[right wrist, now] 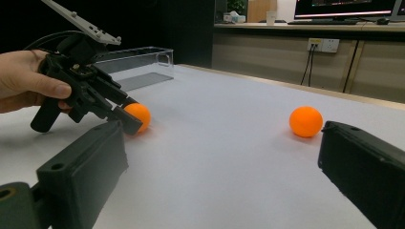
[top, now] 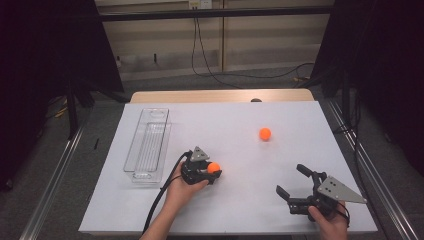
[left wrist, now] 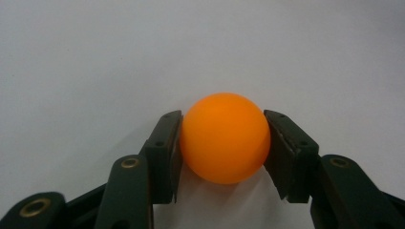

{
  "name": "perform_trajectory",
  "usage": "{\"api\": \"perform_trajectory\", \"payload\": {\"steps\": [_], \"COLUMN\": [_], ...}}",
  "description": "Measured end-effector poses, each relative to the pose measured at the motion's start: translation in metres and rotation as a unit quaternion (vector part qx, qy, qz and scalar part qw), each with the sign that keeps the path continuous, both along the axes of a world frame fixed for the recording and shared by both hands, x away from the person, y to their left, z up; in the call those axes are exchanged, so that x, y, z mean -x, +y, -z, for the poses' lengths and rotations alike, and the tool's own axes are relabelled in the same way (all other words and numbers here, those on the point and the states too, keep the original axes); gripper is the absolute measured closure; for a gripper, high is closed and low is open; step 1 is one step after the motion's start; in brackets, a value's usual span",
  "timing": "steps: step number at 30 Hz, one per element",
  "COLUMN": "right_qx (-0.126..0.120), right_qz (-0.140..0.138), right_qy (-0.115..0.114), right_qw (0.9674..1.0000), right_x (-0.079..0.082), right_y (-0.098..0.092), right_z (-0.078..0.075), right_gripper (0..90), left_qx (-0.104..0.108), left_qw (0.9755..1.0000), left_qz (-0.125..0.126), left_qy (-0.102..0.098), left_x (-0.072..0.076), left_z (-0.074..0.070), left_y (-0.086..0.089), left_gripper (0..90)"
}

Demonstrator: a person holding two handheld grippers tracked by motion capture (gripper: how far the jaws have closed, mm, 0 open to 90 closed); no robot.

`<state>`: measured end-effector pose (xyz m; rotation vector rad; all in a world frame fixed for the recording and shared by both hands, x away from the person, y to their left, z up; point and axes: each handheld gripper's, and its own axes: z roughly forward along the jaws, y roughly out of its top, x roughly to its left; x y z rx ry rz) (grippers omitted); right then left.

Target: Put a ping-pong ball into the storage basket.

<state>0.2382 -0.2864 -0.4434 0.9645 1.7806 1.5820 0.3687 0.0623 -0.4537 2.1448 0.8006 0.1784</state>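
Observation:
An orange ball (top: 213,167) (left wrist: 224,138) rests on the white table sheet, with my left gripper (top: 215,171) (left wrist: 223,121) shut on it and both pads pressing its sides. The right gripper view also takes in that left gripper (right wrist: 128,116), held in a hand, and its ball (right wrist: 139,116). A second orange ball (top: 265,133) (right wrist: 306,121) lies loose farther back, right of centre. Near the front right edge my right gripper (top: 290,178) (right wrist: 222,138) stands open, jaws wide with nothing between them, aimed toward the table's middle.
A clear plastic tray (top: 147,145) (right wrist: 138,55) lies lengthwise at the left of the white sheet (top: 235,120). The left gripper's cable (top: 160,195) trails toward the front edge. Bare wooden table edge (top: 220,96) lies at the back, with black frame legs on both sides.

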Motion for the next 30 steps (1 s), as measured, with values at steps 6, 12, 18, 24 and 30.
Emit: {"api": "perform_trajectory", "payload": {"steps": [6,12,18,24,30], "right_qx": [0.000,0.000,0.000,0.000,0.000], "right_qz": [0.000,0.000,0.000,0.001,0.001], "right_qy": [0.000,0.000,0.000,0.000,0.000], "right_qw": [1.0000,1.0000,1.0000,1.0000,1.0000], "right_x": [0.000,0.000,-0.001,0.000,-0.001], "right_y": [0.000,0.000,0.000,0.000,0.000], "right_z": [0.000,0.000,0.000,0.000,0.000], "right_gripper": [2.0,2.0,2.0,2.1,2.1], "left_qx": [0.008,0.013,0.017,0.020,0.021], "left_qw": [1.0000,0.9999,0.9997,0.9996,0.9995], "left_qz": [-0.001,-0.005,-0.010,-0.010,-0.013], "left_qy": [0.006,0.009,0.011,0.016,0.021], "left_x": [0.000,-0.002,-0.002,-0.002,-0.003], "left_z": [-0.003,-0.005,-0.007,-0.009,-0.012], "left_y": [0.002,0.005,0.008,0.010,0.013], "left_gripper": [50.7,50.7,50.8,50.8,50.8]}}
